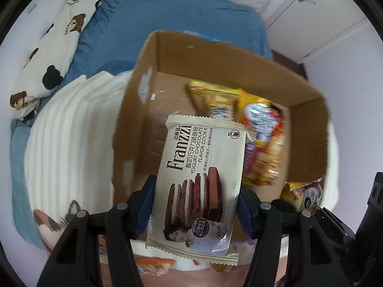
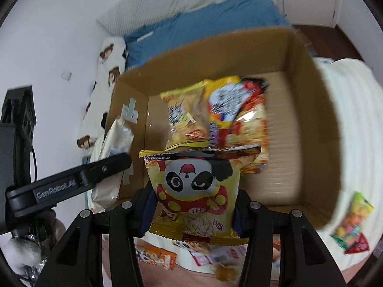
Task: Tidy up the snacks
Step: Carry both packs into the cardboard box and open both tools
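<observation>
The Franzzi cookie pack (image 1: pixel 201 186) sits pinched in the left gripper (image 1: pixel 196 205) jaws, over the near edge of the cardboard box (image 1: pixel 308 129). The right gripper (image 2: pixel 194 205) jaws pinch the panda snack bag (image 2: pixel 194 191). At 12 o'clock from it, two yellow bags (image 2: pixel 215 117) lie inside the box on the bed (image 2: pixel 203 24).

The lower stretch of the cardboard box (image 1: pixel 308 129) floor is hidden behind the cookie packet (image 1: pixel 203 174) clamped between the left jaws. Beyond those jaws, the yellow snack bags (image 1: pixel 261 131) are smeared by motion blur, and their print cannot be read. To the right of the jaws, a panda bag (image 1: pixel 304 193) is partly covered by the box wall. Below the right jaws, small packets (image 2: pixel 158 258) are blurred and partly covered by the panda snack bag (image 2: pixel 194 191) held there. The candy bag (image 2: pixel 354 224) at far right is too blurred to identify.
</observation>
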The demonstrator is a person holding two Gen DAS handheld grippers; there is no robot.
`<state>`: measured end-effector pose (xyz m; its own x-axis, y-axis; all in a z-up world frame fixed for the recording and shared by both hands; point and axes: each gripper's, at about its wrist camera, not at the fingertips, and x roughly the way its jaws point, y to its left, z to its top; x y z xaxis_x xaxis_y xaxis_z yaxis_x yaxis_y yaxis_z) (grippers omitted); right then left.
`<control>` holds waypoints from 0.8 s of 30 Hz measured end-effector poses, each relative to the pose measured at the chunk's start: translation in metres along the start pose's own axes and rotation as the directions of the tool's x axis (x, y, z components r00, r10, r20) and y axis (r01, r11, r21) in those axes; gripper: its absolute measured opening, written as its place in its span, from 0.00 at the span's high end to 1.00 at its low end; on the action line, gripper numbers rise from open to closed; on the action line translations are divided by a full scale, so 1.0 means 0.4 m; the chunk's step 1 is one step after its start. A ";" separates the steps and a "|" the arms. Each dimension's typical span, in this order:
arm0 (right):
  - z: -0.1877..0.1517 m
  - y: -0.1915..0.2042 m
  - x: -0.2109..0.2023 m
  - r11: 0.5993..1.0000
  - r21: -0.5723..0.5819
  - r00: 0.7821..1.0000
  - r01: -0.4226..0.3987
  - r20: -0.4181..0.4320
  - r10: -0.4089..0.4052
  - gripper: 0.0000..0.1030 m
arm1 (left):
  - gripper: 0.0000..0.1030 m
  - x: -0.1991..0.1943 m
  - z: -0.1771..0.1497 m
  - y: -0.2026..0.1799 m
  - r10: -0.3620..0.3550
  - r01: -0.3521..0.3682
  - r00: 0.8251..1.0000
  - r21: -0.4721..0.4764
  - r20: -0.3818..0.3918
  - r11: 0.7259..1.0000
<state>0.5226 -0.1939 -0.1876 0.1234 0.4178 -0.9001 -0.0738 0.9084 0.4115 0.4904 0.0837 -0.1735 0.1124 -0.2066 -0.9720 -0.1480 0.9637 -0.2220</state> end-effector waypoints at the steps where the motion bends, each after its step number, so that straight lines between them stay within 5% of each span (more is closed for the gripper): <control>1: 0.003 0.007 0.025 1.000 0.000 1.000 -0.001 -0.013 0.001 0.48 | 0.43 0.018 0.004 0.008 -0.002 0.002 1.000 -0.011 -0.013 1.000; 9: 0.017 0.034 0.185 0.999 0.031 0.991 -0.044 -0.127 0.047 0.44 | 0.43 0.109 0.020 0.052 -0.013 0.006 0.994 -0.065 -0.107 0.998; 11: 0.015 0.033 0.217 0.998 0.043 0.982 -0.046 -0.182 0.054 0.08 | 0.42 0.120 0.023 0.058 -0.016 0.008 0.993 -0.075 -0.115 0.997; 12: 0.012 0.032 0.230 0.998 0.044 0.979 -0.044 -0.199 0.052 0.05 | 0.35 0.121 0.024 0.059 -0.016 0.008 0.993 -0.078 -0.113 0.997; 15: 0.010 0.029 0.235 0.999 0.030 0.980 -0.019 -0.197 0.024 0.05 | 0.18 0.105 0.027 0.054 -0.022 0.015 0.995 -0.073 -0.096 0.997; 24: 0.004 0.015 0.189 0.999 0.017 0.985 0.041 -0.171 -0.037 0.04 | 0.14 0.079 0.014 0.026 0.009 -0.011 0.997 -0.031 -0.079 0.999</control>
<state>0.5331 -0.1570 -0.2531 -0.0447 0.3749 -0.9260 -0.0516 0.9248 0.3769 0.4978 0.0882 -0.2060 0.0331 -0.2107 -0.9770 -0.1793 0.9604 -0.2132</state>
